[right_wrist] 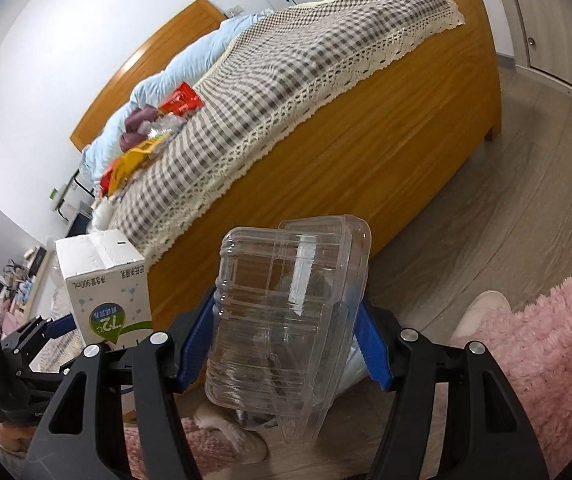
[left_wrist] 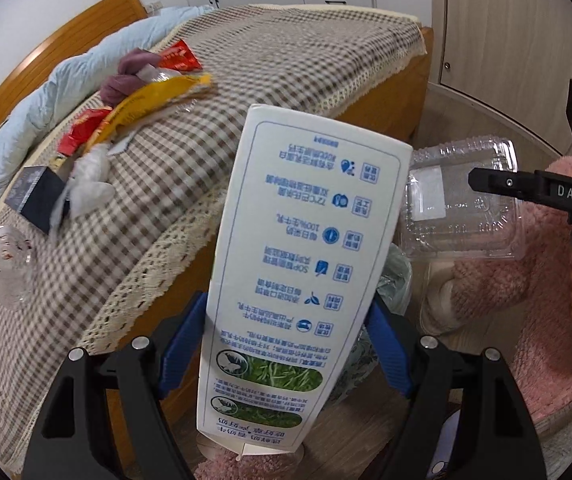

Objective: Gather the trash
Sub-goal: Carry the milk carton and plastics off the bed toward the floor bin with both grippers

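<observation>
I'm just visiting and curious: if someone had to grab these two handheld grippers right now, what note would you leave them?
Left gripper: shut on a white milk carton.
Right gripper: shut on a clear plastic clamshell box.
Both are held beside the bed, above the floor; a bin liner seems to sit below the carton, mostly hidden.
Done: two pieces lifted.
Left: drop both, then clear the bedspread: red wrappers, yellow bag, crumpled clear bottle, dark box, white tissue.
</observation>
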